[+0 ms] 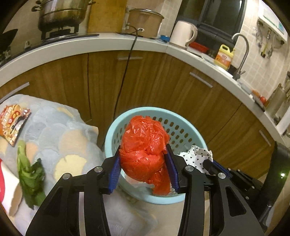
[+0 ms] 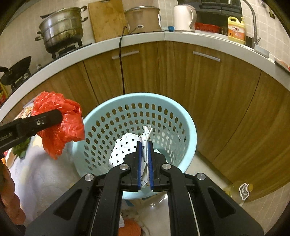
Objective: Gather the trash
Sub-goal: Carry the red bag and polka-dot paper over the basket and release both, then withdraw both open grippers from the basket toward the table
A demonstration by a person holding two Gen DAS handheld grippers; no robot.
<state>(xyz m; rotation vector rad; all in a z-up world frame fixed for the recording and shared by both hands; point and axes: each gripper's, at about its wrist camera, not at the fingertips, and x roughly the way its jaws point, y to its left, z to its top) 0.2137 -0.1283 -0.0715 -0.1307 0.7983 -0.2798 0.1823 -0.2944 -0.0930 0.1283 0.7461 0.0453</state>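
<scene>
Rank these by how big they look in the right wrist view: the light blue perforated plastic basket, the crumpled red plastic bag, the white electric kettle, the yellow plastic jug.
1. Light blue perforated plastic basket
2. Crumpled red plastic bag, though it is nearer the camera
3. White electric kettle
4. Yellow plastic jug, close to the kettle in apparent size

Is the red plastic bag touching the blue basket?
Apart. The right wrist view shows the red plastic bag, held by the left gripper, hanging beside the blue basket, clear of its rim.

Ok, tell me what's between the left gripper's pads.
A crumpled red plastic bag, held in the left gripper over the blue basket, in the left wrist view.
</scene>
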